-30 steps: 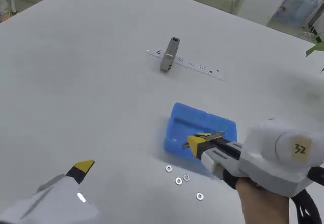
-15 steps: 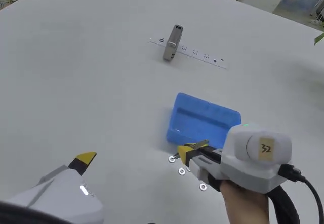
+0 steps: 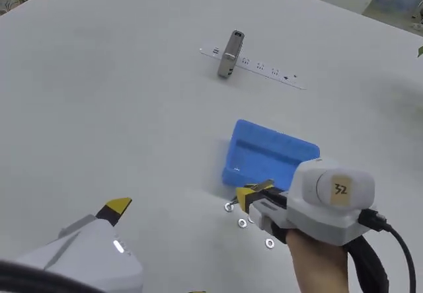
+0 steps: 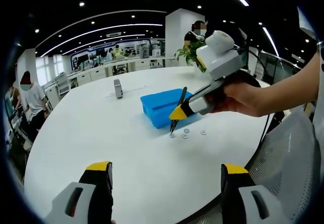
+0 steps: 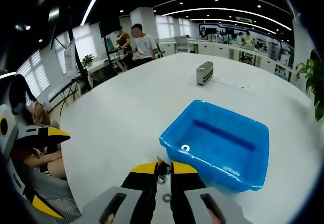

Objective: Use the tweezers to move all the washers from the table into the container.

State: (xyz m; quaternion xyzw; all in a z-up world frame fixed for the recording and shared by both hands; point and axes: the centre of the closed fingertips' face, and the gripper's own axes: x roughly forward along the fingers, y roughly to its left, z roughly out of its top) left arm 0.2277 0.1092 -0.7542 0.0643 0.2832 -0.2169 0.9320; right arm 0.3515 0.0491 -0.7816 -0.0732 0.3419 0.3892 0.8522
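- Head view looks down and forward over the table (image 3: 99,94), fairly near the blue tray (image 3: 277,149).
- Left gripper view sits low near the table's edge, facing across it at the tray and the right gripper (image 4: 178,114).
- Right gripper view looks along its tweezers (image 5: 162,167), close over the tray's near rim.
- All three share the tray and the grey block (image 3: 229,53).

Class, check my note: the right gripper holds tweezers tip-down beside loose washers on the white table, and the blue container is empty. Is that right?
Not quite: the blue rectangular plastic container is not empty. The right gripper view shows one small silver metal washer lying inside it. The rest stands: right gripper, thin dark tweezers tip-down, loose washers on the white table.
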